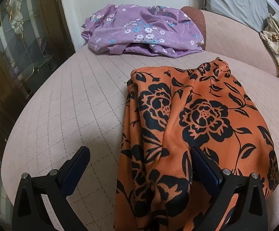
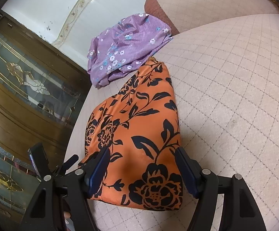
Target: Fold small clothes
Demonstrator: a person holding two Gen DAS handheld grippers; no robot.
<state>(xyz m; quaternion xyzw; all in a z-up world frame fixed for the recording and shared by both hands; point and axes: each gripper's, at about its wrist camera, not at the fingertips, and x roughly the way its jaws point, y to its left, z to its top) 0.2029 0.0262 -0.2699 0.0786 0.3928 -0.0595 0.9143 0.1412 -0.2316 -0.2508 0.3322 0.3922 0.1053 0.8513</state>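
An orange garment with black flowers (image 1: 201,119) lies folded on the pink quilted cushion (image 1: 72,105). My left gripper (image 1: 139,151) stands open low over its near left part. One finger (image 1: 77,165) is over bare cushion and the other rests on the fabric. In the right wrist view the same orange garment (image 2: 139,127) runs away from me, and my right gripper (image 2: 142,151) straddles its near end, open, with cloth between the fingers but not pinched. A crumpled purple garment with small flowers (image 1: 143,30) lies at the back of the cushion.
A dark wooden cabinet with patterned glass doors (image 1: 18,44) stands close along the cushion's left edge. A brown backrest corner (image 1: 196,17) rises behind the purple garment. A grey pillow (image 1: 239,0) and a rumpled patterned blanket (image 1: 276,38) lie at the far right.
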